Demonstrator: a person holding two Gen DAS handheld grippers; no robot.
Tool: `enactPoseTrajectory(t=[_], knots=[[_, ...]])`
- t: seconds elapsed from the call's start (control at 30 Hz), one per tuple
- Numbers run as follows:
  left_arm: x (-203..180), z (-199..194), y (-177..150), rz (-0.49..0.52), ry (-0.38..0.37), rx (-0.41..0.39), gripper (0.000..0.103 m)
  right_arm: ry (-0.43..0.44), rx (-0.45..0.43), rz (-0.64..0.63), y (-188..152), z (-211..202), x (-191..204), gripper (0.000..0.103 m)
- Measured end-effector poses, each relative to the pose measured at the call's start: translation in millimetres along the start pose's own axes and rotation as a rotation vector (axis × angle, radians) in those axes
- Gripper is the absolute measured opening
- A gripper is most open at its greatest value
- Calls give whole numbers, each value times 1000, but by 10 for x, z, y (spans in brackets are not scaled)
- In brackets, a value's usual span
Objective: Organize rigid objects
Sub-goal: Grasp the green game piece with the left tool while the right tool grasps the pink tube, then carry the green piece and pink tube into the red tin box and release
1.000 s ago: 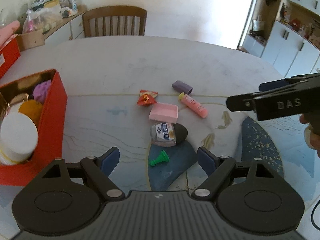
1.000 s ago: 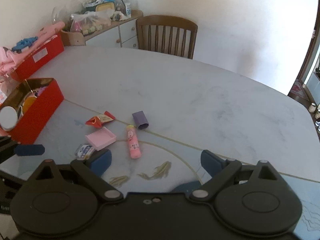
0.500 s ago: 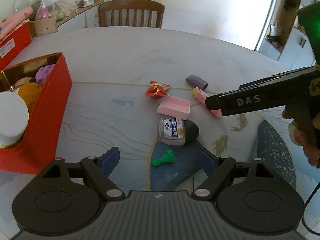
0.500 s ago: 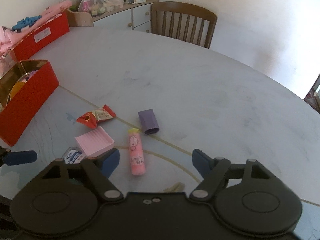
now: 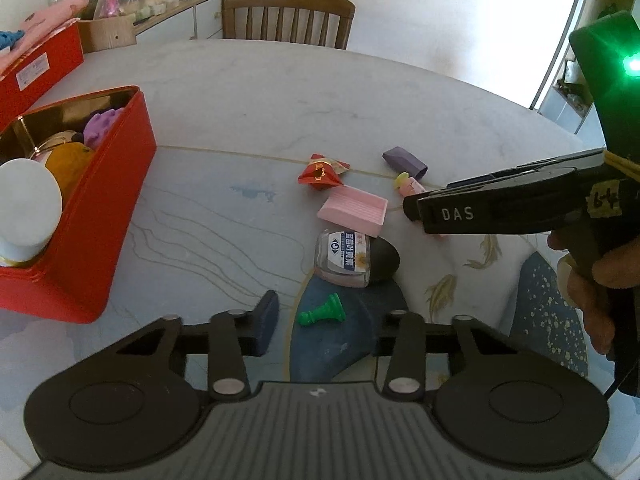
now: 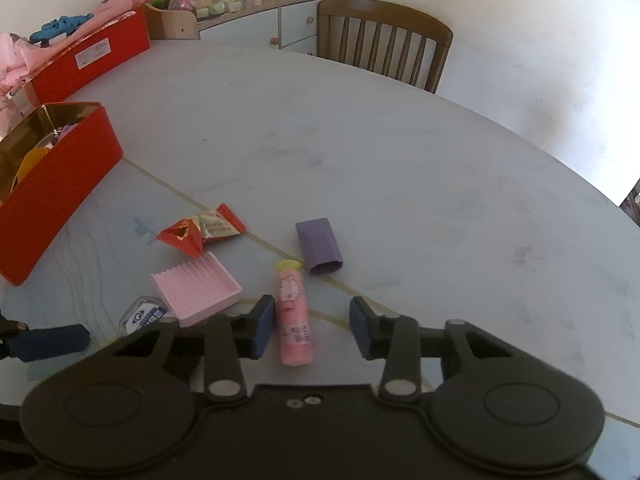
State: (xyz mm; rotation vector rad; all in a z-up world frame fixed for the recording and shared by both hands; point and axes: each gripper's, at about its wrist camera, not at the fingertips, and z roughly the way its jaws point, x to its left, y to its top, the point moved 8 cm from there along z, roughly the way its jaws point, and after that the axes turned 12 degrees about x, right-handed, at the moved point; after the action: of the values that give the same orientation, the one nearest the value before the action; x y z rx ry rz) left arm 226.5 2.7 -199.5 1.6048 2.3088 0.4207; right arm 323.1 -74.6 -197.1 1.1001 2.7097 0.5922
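Between closing right gripper (image 6: 308, 326) jaws, near pad beside it, far pad apart: pink tube (image 6: 293, 314), light, stiff, slippery; best pinched mid-barrel. Ahead of closing, empty left gripper (image 5: 324, 322): green pawn (image 5: 322, 311).

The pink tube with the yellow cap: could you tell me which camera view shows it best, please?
The right wrist view: the pink tube lies whole on the table between the closing jaws of the right gripper. In the left wrist view only its capped end shows; that gripper's body hides the rest.
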Motion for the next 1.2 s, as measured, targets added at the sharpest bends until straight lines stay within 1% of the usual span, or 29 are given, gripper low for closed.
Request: enactPoseTrajectory(t=[0.03,0.07,0.1,0.13,0.17,0.2,0.43,0.77,1.0,1.2], knots=[[-1,1,2,-1,0,0,33,0,-2,-3,-1,-2,7,32],[2,1,5,-2,-2,0,31,-1,-2,-7,-1,-4,18,30],[7,1,7,-3,-1,1,30,-1,-3,-12,-1,-7,28,25],[12,-3,7,-2,0,1,25,0,-4,-17,-12,-16,25,21],[14,-4,8,-1,-1,2,25,2,-4,-23,-18,-21,32,20],[15,-4,7,1,-4,2,25,4,-5,-30,-24,-25,43,15],[48,-12,3,7,-21,9,25,14,-17,-34,-98,-129,73,15],[68,-137,-22,16,-46,-5,25,62,-32,11,-302,-503,114,15],[55,-362,-23,35,-76,-31,25,93,-54,48,-402,-812,163,15],[134,-603,-19,42,-93,-68,25,119,-81,88,-458,-1077,217,15]])
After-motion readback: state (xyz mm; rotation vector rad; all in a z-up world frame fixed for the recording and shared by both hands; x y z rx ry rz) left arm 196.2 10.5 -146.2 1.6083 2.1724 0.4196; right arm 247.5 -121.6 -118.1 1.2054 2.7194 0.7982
